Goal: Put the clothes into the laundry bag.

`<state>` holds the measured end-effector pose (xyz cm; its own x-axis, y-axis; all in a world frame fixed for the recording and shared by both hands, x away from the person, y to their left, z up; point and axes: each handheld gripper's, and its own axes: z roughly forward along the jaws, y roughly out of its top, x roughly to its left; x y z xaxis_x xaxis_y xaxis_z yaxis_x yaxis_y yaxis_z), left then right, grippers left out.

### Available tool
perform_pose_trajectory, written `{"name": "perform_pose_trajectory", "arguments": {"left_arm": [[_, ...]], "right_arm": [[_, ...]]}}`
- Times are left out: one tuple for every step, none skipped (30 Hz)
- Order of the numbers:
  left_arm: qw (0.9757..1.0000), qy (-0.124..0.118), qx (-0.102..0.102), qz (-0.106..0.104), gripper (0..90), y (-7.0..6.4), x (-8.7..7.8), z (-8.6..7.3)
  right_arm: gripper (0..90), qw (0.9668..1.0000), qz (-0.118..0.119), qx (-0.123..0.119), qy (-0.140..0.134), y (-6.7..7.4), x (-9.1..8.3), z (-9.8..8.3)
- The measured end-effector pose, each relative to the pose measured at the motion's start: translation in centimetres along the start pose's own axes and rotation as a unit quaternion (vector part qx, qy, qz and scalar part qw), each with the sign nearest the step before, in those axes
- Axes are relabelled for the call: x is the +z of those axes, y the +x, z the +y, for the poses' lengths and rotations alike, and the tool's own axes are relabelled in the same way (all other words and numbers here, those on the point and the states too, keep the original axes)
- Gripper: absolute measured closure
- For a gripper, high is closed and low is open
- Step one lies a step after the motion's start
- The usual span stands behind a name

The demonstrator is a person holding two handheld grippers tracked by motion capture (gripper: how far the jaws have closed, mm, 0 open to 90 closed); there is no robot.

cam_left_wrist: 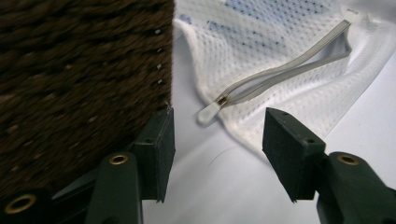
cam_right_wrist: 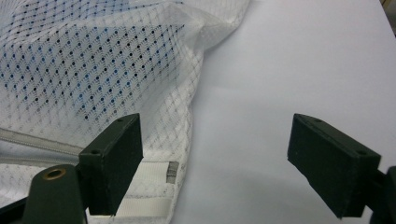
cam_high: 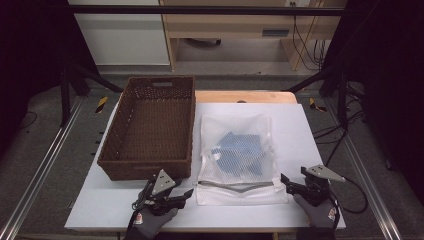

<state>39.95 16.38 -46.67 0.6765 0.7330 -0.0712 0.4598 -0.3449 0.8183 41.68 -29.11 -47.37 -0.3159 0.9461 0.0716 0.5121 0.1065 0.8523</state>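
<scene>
Both grippers gape w/ nothing between jaws: left gripper [cam_high: 181, 196] by basket [cam_high: 148, 167] corner, right gripper [cam_high: 289, 183] at mesh bag [cam_high: 239, 150] near-right corner. Bag lies flat on table [cam_high: 100, 210] beside basket, blue cloth [cam_high: 240, 150] inside, zipper [cam_left_wrist: 275, 74] partly open. Prob. left: finish zip, bag into basket. Bare table right of bag; left side tight vs basket wall.

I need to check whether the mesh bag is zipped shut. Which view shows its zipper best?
The left gripper view: the zipper runs across the white mesh bag, its two tapes parted, the pull close to the camera. The high view shows it as a thin grey line; the right gripper view catches a short strip.
</scene>
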Motion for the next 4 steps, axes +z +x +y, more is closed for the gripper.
{"name": "perform_pose_trajectory", "arguments": {"left_arm": [[1.0000, 0.001, -0.001, 0.001, 42.7, 0.21, -0.09, -0.09], [1.0000, 0.002, -0.001, 0.002, 42.3, 0.40, -0.16, -0.19], [1.0000, 0.004, -0.004, 0.003, 42.0, 0.54, -0.22, -0.28], [1.0000, 0.005, -0.003, 0.005, 41.8, 0.71, -0.30, -0.35]], "right_arm": [[17.5, 1.0000, 0.000, 0.001, 0.001, -0.04, -0.02, 0.01], [17.4, 1.0000, 0.001, 0.000, 0.002, -0.09, -0.04, 0.01], [17.2, 1.0000, 0.000, 0.000, 0.003, -0.12, -0.03, 0.01], [16.9, 1.0000, 0.001, 0.001, 0.004, -0.16, -0.06, 0.03]]}}
